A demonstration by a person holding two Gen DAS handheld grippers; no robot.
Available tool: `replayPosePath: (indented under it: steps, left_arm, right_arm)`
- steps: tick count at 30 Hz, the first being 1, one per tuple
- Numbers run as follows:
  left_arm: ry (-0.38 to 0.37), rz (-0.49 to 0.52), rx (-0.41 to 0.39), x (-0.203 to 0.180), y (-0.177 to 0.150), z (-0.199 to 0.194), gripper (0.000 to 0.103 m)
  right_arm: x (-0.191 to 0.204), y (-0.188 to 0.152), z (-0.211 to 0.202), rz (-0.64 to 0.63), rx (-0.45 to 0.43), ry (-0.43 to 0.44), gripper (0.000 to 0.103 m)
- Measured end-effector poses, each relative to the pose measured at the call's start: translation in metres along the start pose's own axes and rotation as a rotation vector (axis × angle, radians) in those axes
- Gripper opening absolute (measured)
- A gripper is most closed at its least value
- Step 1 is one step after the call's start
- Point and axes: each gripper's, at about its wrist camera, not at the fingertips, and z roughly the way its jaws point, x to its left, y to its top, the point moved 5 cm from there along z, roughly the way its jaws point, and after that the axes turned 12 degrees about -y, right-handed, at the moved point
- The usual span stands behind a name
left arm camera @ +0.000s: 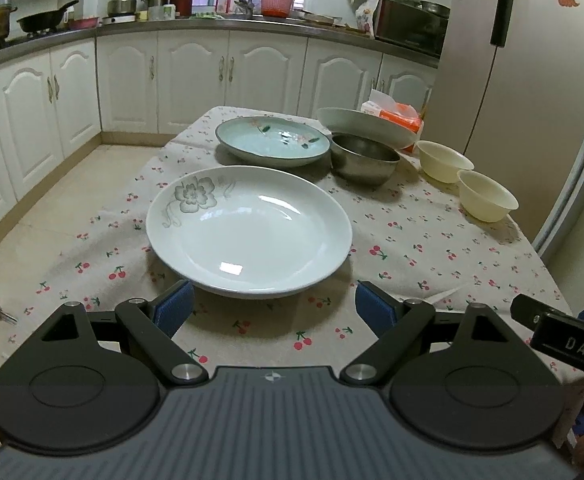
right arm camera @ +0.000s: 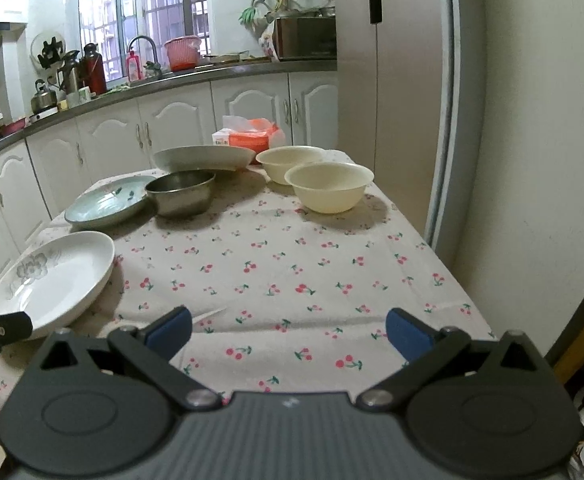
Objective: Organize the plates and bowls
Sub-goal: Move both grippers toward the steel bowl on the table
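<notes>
The left hand-held gripper (left arm camera: 274,306) is released, with its 2 blue pads spread wide just in front of the near rim of the white round ceramic plate with a grey flower print (left arm camera: 249,229), and it grasps nothing. This wide opening probably is kept because the rim of a plate must pass between the pads before they can close. The right hand-held gripper (right arm camera: 288,332) is also released and empty, and it hangs over a bare part of the table with the cherry-print cloth (right arm camera: 276,264), well apart from any dish. The dishes are not sorted yet. Behind the white plate lies the pale green glazed plate with painted flowers (left arm camera: 273,141), and the round stainless steel bowl (left arm camera: 365,157) stands just beside it, perhaps touching its rim. The pale grey-white shallow plate (left arm camera: 362,125) lies further back, its near edge hidden behind the steel bowl. On the right side stand 2 cream plastic bowls (right arm camera: 329,186), close together, so they seem easy to nest. I judge the white plate will be taken first, being nearest.
</notes>
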Motion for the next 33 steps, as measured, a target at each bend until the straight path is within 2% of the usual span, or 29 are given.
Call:
replayPosePath:
  steps: [10,18,27,33]
  left_arm:
    - [-0.011,-0.009,0.011,0.001,0.007,0.008,0.103]
    - [-0.057,-0.002,-0.012,0.0,0.017,0.006,0.103]
    - [-0.069,-0.019,-0.085,0.005,0.038,0.005,0.103]
    - [-0.087,-0.048,-0.113,0.008,0.062,0.017,0.102]
  right_arm:
    - [-0.007,-0.001,0.005,0.013,0.012,-0.005,0.102]
    - [-0.019,0.004,0.008,0.032,-0.009,0.022,0.102]
    - [-0.028,0.02,0.02,0.098,-0.021,0.153,0.102]
    - [-0.021,0.046,0.034,0.107,-0.023,0.232,0.1]
